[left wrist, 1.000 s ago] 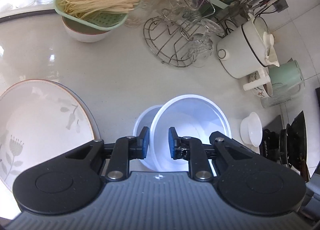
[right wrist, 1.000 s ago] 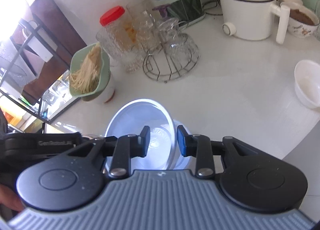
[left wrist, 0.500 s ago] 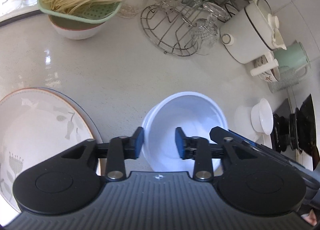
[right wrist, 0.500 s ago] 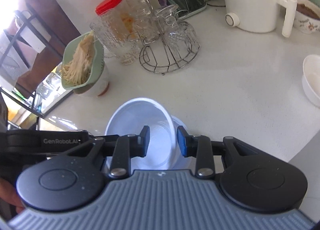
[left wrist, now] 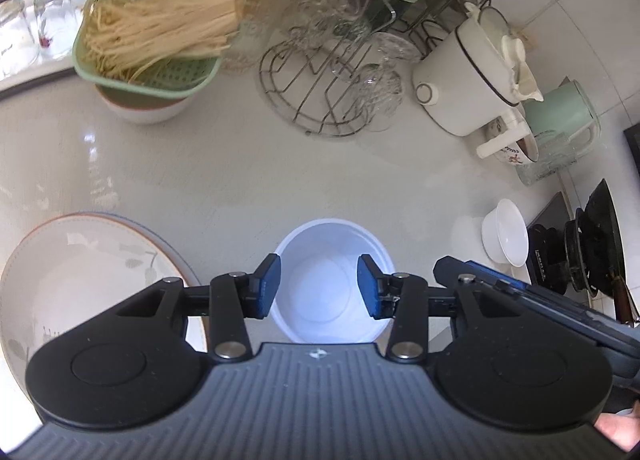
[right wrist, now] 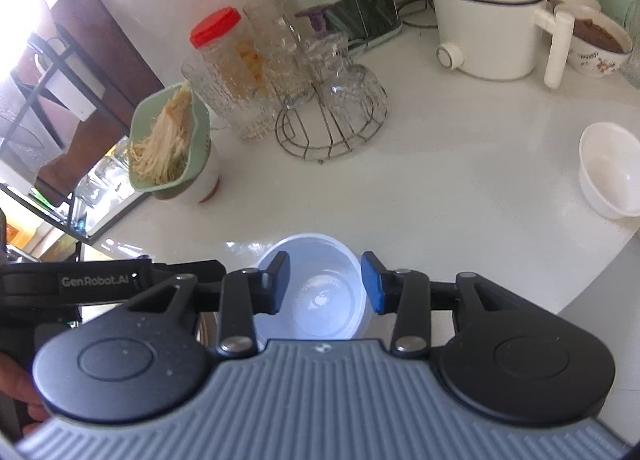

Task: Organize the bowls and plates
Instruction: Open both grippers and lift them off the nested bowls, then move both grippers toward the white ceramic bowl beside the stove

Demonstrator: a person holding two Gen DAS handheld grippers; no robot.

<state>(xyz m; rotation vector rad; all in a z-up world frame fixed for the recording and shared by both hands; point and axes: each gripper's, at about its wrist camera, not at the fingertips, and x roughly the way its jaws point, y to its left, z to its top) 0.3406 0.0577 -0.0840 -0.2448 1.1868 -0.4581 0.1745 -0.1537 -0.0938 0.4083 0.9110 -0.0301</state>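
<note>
Hovering above a white plastic bowl [left wrist: 328,280] sitting upright on the pale countertop [left wrist: 240,172], with the left gripper [left wrist: 319,286] parted to a middling width and its jaws opening — blue pads [left wrist: 267,286] standing clear of the bowl's rim on either side, nothing pinched. Lying just left of the bowl: a large flat plate [left wrist: 80,272] with a leaf pattern and an orange edge, partly hidden under the gripper body. Standing near the right, close to the stove [left wrist: 592,256]: a small white bowl [left wrist: 505,236], tilted on its foot.

Pointing down at the same white plastic bowl [right wrist: 320,288] from the other side, the right gripper [right wrist: 325,286] also spreading, jaws opening, pads [right wrist: 370,286] not touching the rim and holding nothing. Showing at the left of that view, the other handle marked GenRobot.AI and part of a hand [right wrist: 18,380]. Sitting well apart on the right of the counter, the small white bowl [right wrist: 610,176].

Crowding the far edge of the counter: a green colander [left wrist: 152,28] full of pale noodle-like strands resting in a bowl, a wire rack [left wrist: 320,92] hung with clear glasses, a red-lidded jar [right wrist: 224,48], a green utensil holder [right wrist: 348,4] stuffed with chopsticks, a white electric pot [left wrist: 468,72] with a handle — and beside it a flowered bowl [right wrist: 596,44] holding something brown.
</note>
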